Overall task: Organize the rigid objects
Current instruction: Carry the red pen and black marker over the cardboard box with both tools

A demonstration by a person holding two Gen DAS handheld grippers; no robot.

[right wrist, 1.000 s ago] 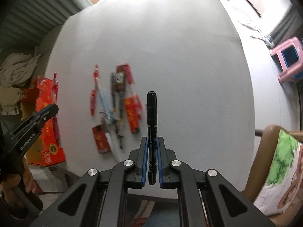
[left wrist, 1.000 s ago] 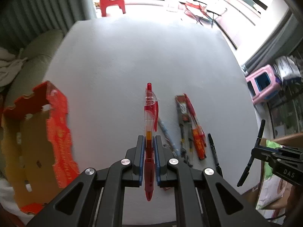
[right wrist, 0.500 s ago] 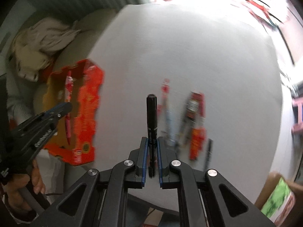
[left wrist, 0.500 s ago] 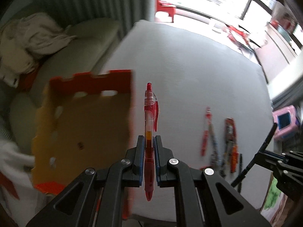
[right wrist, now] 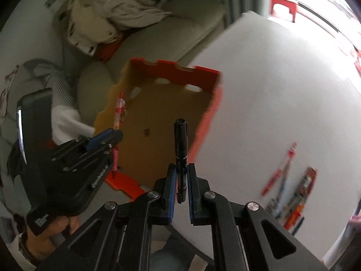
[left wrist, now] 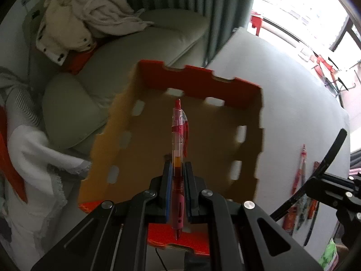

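My left gripper is shut on a red pen and holds it upright over the open cardboard box, red outside and brown inside. My right gripper is shut on a black marker above the box's near right part. The left gripper with the red pen also shows in the right wrist view, at the box's left wall. Several pens and packets lie on the white table to the right; they also show in the left wrist view.
The box stands at the white table's left edge. Beyond it is a grey-green sofa with a heap of light clothes. A white cloth hangs at the left.
Both grippers have swung left from over the table to over the box, each still holding its pen. The loose pens now lie off to the right.
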